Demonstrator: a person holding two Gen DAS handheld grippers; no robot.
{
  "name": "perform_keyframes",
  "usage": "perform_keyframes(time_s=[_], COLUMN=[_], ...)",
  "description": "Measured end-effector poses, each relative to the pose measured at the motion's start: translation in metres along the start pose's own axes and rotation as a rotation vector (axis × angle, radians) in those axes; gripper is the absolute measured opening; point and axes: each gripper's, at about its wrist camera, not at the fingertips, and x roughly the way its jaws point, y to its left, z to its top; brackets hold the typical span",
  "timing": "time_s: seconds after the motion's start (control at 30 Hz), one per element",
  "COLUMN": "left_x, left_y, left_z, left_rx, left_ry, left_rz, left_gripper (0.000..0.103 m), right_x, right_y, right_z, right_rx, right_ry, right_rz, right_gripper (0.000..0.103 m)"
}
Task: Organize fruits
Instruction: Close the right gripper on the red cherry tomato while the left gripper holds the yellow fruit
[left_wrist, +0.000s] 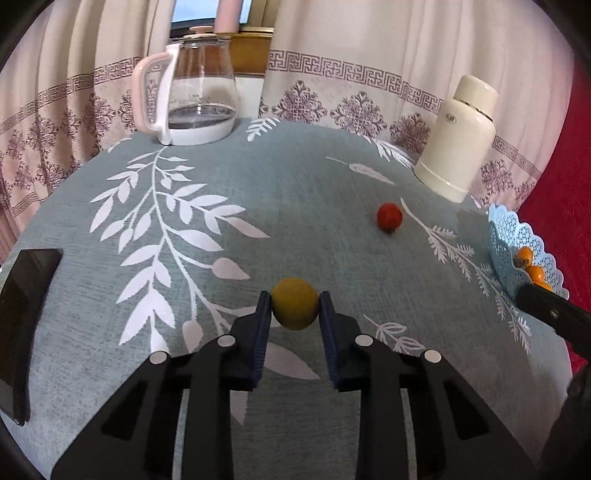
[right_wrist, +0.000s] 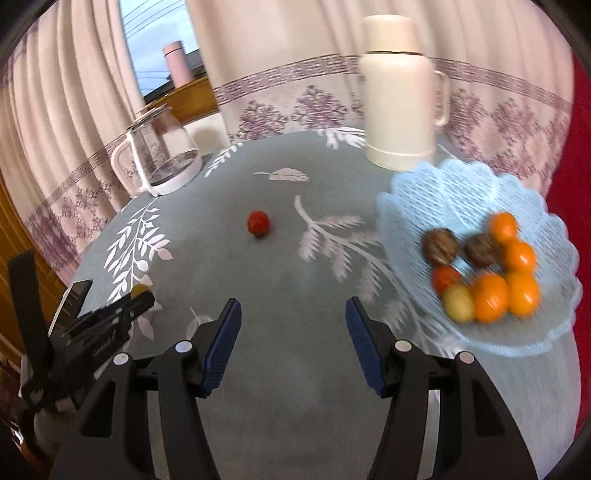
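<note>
**Speaker one:** Grippers first, since they sit nearest each camera. The left gripper (left_wrist: 295, 306) has its blue pads (left_wrist: 263, 325) pressed against both sides of a yellow fruit (left_wrist: 294, 308), which sits low over the grey-blue tablecloth (left_wrist: 221, 288) with its white leaf print. The right gripper (right_wrist: 293, 314) stands apart with nothing between its fingers.

**Speaker two:** Where is the rest of the fruit?

**Speaker one:** A single red fruit (left_wrist: 389, 217) lies alone on the cloth, farther out, well apart from both grippers. To the right, a pale blue lace-patterned basket (right_wrist: 443, 192) holds several orange fruits (right_wrist: 489, 297), two brown ones (right_wrist: 440, 246), one red and one yellow, all blurred in the right wrist view.

**Speaker two:** And beyond that?

**Speaker one:** A dark phone-like slab (left_wrist: 26, 314) lies at the cloth's left edge. At the far edge, a glass kettle (left_wrist: 192, 92) with a white handle stands on the left and a cream flask (right_wrist: 400, 99) on the right, just behind the basket. Patterned curtains (left_wrist: 369, 55) hang behind.
</note>
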Motion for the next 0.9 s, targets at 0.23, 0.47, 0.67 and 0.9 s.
perform_keyframes(time_s=[0.23,0.47,0.67,0.9], left_x=[-0.001,0.0,0.001,0.003], left_y=[0.009,0.013,0.014,0.014], left_z=[0.001,0.001,0.001,0.001], left_rx=[-0.05,-0.073,-0.084,-0.084], left_ry=[-0.013,-0.003,0.004,0.014], left_rz=[0.006,0.001,0.001,-0.001], left_gripper=[0.027,0.027,0.027,0.027], right_x=[0.058,0.11,0.137,0.152], right_y=[0.021,0.035,0.039,0.041], right_z=[0.035,0.062,0.072,0.074], right_rx=[-0.02,-0.032,-0.045,-0.044], right_ry=[0.055,0.094,0.113,0.123], right_rz=[0.051,0.061,0.041,0.022], right_gripper=[0.059,0.059,0.052,0.04])
